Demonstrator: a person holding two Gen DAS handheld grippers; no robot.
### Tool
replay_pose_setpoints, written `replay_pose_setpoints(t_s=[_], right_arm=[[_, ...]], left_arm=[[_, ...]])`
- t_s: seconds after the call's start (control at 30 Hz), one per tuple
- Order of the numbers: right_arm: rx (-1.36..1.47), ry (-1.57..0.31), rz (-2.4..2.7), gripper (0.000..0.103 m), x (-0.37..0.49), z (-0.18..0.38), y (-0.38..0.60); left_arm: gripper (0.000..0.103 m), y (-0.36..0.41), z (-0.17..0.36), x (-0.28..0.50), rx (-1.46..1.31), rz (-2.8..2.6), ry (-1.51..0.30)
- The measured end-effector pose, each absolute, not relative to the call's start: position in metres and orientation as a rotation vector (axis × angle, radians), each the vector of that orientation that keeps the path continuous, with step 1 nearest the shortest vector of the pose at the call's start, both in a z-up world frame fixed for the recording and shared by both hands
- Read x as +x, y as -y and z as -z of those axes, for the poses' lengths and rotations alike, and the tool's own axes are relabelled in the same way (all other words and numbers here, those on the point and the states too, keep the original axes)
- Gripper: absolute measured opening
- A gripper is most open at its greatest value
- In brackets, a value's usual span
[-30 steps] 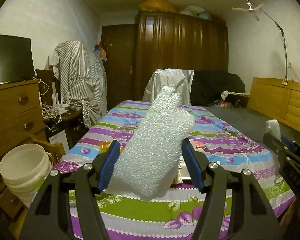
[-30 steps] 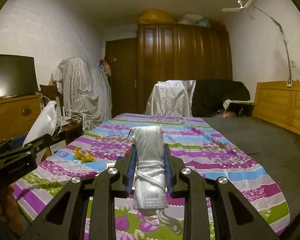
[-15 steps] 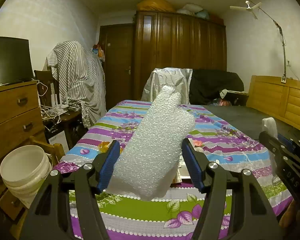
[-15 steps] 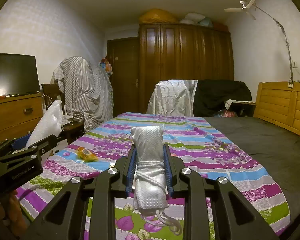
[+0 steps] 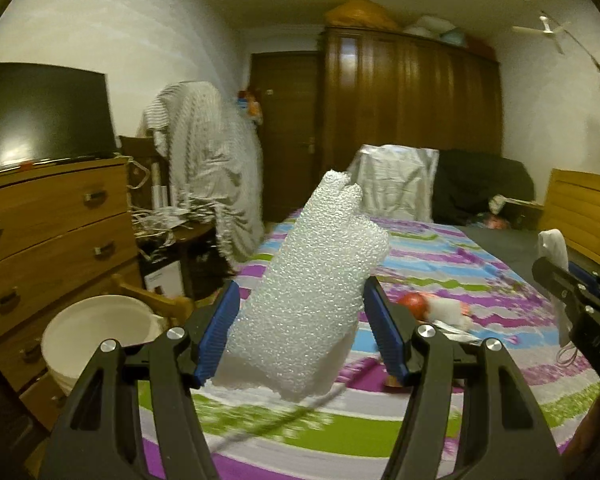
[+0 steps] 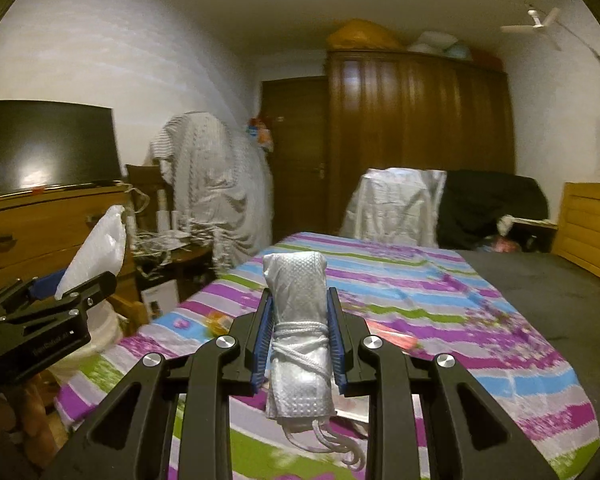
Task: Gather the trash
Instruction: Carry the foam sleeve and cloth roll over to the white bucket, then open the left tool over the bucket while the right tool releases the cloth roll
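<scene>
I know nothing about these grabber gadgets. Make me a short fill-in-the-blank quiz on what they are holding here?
1. The left gripper is closed on a piece of ____ wrap.
2. The right gripper grips a rolled white mask bound by its own ____.
3. The white bucket stands beside the wooden ____.

Missing words: bubble; strings; dresser

A: Both views swung left; bucket (image 5: 100,334) nearer the left gripper (image 5: 300,332), dresser (image 5: 52,216) fills more frame.
B: Right view: left gripper (image 6: 56,294) larger; background blurred.
</scene>
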State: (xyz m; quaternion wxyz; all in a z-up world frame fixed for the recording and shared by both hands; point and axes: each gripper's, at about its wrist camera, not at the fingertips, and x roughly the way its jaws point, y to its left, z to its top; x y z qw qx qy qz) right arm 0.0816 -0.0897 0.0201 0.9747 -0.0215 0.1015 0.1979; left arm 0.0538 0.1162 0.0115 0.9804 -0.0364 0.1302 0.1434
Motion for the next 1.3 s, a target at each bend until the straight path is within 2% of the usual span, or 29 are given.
replay_pose_setpoints(t_s=[0.43, 0.77, 1.03, 1.3], right_arm=[[-0.109, -0.222, -0.665, 0.027, 0.111, -0.057, -0.092], [-0.165, -0.335, -0.857, 0.027, 0.144, -0.07, -0.258], [-0.229, -0.532, -0.999, 0.027, 0.179, -0.044, -0.383], [-0.266, -0.78, -1.051, 0.027, 0.216, 0.011, -0.446]], left_arm=[[0.061, -0.253, -0.036, 0.029, -0.131, -0.544, -0.25], [0.061, -0.35, -0.027, 0.01, -0.173, -0.686, -0.33], [0.061, -0.404, -0.008, 0.029, -0.195, -0.719, -0.459], [0.061, -0.459, 0.037, 0.057, -0.244, -0.701, -0.647]])
